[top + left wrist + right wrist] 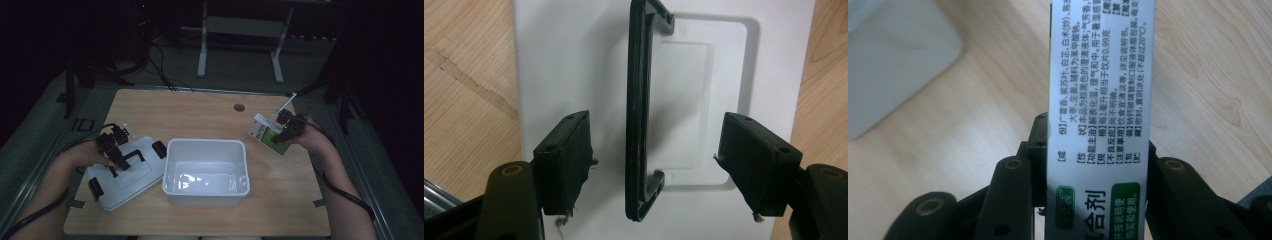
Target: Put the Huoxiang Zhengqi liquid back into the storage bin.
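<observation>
A white lid (131, 179) with a black handle (131, 156) lies flat on the table at the left. My left gripper (117, 154) hangs over it, open. In the left gripper view the handle (638, 115) stands between the two pads (566, 160) without touching either, with the lid (564, 60) beneath. At the right, my right gripper (286, 131) is shut on a white and green printed carton (266, 133) and holds it above the table. In the right gripper view the carton (1100, 90) rises from between the jaws of the right gripper (1095, 150).
An open white bin (206, 144) stands in the middle of the wooden table (200, 110), between both hands; its corner (893, 55) appears in the right gripper view. Black clips (159, 148) sit on the lid's ends. A round hole (239, 107) marks the table's far side.
</observation>
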### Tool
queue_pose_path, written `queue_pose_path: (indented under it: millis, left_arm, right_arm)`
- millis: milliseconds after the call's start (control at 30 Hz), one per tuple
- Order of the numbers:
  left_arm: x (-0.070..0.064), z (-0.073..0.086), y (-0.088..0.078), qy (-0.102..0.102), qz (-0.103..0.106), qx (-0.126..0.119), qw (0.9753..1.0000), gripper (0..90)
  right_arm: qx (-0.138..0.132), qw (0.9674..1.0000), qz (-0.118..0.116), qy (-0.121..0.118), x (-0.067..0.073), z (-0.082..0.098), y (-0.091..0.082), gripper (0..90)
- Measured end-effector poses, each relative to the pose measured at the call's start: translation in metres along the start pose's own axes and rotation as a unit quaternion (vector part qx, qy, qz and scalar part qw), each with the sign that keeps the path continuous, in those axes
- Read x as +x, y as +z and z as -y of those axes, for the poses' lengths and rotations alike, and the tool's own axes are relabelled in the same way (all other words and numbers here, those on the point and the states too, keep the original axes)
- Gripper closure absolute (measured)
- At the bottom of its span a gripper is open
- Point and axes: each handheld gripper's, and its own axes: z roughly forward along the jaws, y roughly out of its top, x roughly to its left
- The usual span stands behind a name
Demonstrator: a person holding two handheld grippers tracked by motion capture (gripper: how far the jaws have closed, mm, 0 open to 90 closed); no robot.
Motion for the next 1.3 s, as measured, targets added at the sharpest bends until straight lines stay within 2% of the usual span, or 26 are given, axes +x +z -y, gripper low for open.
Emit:
queue_pose_path:
  millis: [100, 167, 200, 233, 267, 367, 400, 533, 600, 767, 900, 1067, 1100, 1133, 1200, 1233, 1267, 1300]
  left_arm:
    - [0.000, 0.000, 0.000, 0.000, -0.002, 0.002, 1.0000, 29.6]
    - [-0.002, -0.001, -0.003, 0.001, -0.004, 0.000, 1.0000, 29.6]
    - [-0.002, -0.001, -0.004, 0.001, -0.004, -0.001, 1.0000, 29.6]
    - [-0.002, -0.001, -0.004, 0.001, -0.004, -0.001, 1.0000, 29.6]
    - [-0.003, -0.001, -0.005, 0.001, -0.005, -0.002, 1.0000, 29.6]
    - [-0.003, 0.000, -0.005, 0.002, -0.006, -0.002, 1.0000, 29.6]
    - [-0.002, 0.000, -0.006, 0.002, -0.005, 0.001, 1.0000, 29.6]
    - [-0.002, 0.001, -0.007, -0.001, -0.004, 0.001, 1.0000, 29.6]
    - [-0.003, 0.001, -0.007, 0.000, -0.004, 0.001, 1.0000, 29.6]
    - [-0.004, 0.000, -0.007, 0.002, -0.004, 0.000, 1.0000, 29.6]
    - [-0.006, -0.001, -0.006, 0.002, -0.002, 0.001, 1.0000, 29.5]
    - [-0.006, -0.002, -0.004, 0.004, -0.001, 0.003, 1.0000, 29.5]
    - [-0.006, -0.002, -0.004, 0.004, -0.001, 0.003, 1.0000, 29.6]
    - [-0.007, -0.002, -0.004, 0.004, -0.002, 0.005, 1.0000, 29.6]
    - [-0.007, -0.003, -0.004, 0.004, -0.001, 0.006, 1.0000, 29.5]
    - [-0.007, -0.003, -0.004, 0.004, -0.001, 0.006, 1.0000, 29.6]
    - [-0.008, -0.003, -0.004, 0.005, -0.001, 0.005, 1.0000, 29.6]
    - [-0.008, -0.003, -0.004, 0.005, -0.001, 0.005, 1.0000, 29.6]
  right_arm:
    - [-0.003, 0.9999, 0.008, -0.008, 0.005, 0.000, -0.008, 66.0]
    - [-0.008, 0.9997, 0.013, -0.020, 0.013, 0.000, -0.019, 66.0]
    - [-0.008, 0.9997, 0.005, -0.023, 0.015, -0.001, -0.023, 65.9]
    - [-0.008, 0.9997, 0.005, -0.023, 0.015, -0.001, -0.023, 65.9]
    - [-0.019, 0.9994, 0.002, -0.029, 0.021, -0.002, -0.033, 65.9]
    - [-0.024, 0.9990, 0.006, -0.038, 0.028, -0.004, -0.041, 65.9]
    - [-0.035, 0.9983, 0.002, -0.047, 0.033, -0.007, -0.051, 65.9]
    - [-0.050, 0.9965, 0.001, -0.068, 0.047, -0.015, -0.067, 65.9]
    - [-0.049, 0.9951, -0.001, -0.086, 0.055, -0.020, -0.073, 65.9]
    - [-0.059, 0.9918, -0.009, -0.113, 0.076, -0.031, -0.081, 65.9]
    - [-0.060, 0.9870, -0.017, -0.148, 0.094, -0.040, -0.083, 65.9]
    - [-0.063, 0.9805, -0.041, -0.182, 0.119, -0.050, -0.082, 65.9]
    - [-0.063, 0.9805, -0.041, -0.182, 0.119, -0.050, -0.082, 65.9]
    - [-0.064, 0.9778, -0.049, -0.194, 0.129, -0.054, -0.079, 65.9]
    - [-0.060, 0.9746, -0.054, -0.209, 0.137, -0.057, -0.075, 65.8]
    - [-0.060, 0.9746, -0.054, -0.209, 0.137, -0.057, -0.075, 65.8]
    - [-0.059, 0.9716, -0.060, -0.221, 0.146, -0.062, -0.071, 65.8]
    - [-0.059, 0.9716, -0.060, -0.221, 0.146, -0.062, -0.071, 65.8]
